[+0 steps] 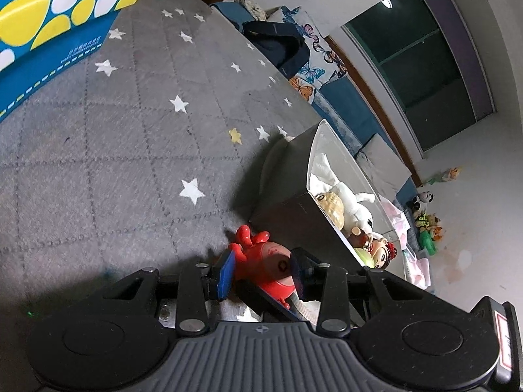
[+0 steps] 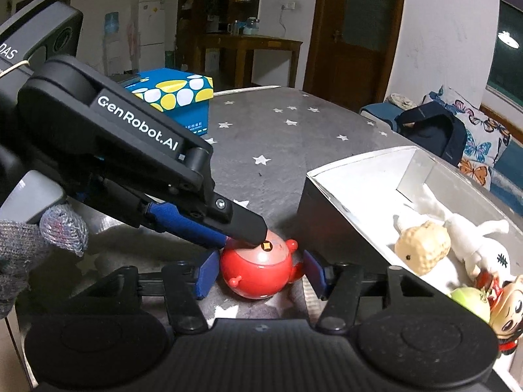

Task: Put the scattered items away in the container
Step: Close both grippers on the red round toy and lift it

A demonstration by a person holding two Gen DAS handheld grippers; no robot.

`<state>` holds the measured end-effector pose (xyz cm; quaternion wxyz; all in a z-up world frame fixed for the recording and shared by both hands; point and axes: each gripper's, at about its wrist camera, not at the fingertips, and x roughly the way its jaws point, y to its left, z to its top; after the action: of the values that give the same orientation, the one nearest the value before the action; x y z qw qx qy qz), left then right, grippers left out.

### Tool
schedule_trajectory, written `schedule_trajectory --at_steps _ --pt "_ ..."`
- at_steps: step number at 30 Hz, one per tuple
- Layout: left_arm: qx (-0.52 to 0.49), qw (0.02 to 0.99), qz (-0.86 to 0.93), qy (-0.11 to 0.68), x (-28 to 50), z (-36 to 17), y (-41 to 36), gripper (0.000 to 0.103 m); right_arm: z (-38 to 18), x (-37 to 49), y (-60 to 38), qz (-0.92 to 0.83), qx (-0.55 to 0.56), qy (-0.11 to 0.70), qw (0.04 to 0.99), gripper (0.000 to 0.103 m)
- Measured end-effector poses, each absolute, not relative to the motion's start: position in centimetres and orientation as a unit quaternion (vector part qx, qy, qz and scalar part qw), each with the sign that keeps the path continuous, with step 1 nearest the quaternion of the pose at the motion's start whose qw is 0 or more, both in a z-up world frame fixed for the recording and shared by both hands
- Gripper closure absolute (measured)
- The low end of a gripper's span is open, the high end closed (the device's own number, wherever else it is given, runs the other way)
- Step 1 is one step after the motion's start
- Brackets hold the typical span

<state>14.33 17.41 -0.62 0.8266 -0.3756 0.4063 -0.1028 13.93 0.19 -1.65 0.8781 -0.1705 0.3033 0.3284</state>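
Note:
A round red toy [image 1: 261, 256] [image 2: 258, 277] lies on the grey star-patterned cover [image 2: 278, 150], just left of the clear-walled container [image 2: 359, 161] [image 1: 315, 150]. My left gripper [image 1: 263, 261] is shut on the toy, with a blue pad against each side. In the right wrist view the left gripper [image 2: 242, 238] reaches in from the left, its upper finger lying on the toy's top. My right gripper [image 2: 260, 272] straddles the same toy. Its left pad is at the toy's edge, and a thin gap shows at its right pad. The container holds a white plush [image 2: 470, 232], a beige figure [image 2: 421, 245], a green ball and a doll.
A blue and yellow tissue box [image 2: 183, 98] [image 1: 49, 32] stands at the cover's far side. A dark backpack [image 2: 431, 130] and a butterfly pillow lie on the sofa behind the container. A gloved hand [image 2: 32, 245] shows at the left. Small toys [image 1: 425, 222] lie on the floor.

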Motion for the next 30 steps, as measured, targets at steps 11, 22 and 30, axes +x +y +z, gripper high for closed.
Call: schedule_trajectory --at_steps 11,22,30 --pt "-0.405 0.812 -0.099 0.408 13.7 -1.1 17.8 0.063 -2.0 12.7 1.4 0.321 -0.220 0.290 0.875 0.054" --pt "-0.417 0.806 -0.117 0.404 13.2 -1.1 17.0 0.064 -1.6 10.9 -0.3 0.316 -0.166 0.296 0.886 0.055" --pt "-0.387 0.829 -0.154 0.373 12.2 2.7 14.8 0.064 1.6 9.9 -3.0 0.313 -0.123 0.266 0.903 0.055"
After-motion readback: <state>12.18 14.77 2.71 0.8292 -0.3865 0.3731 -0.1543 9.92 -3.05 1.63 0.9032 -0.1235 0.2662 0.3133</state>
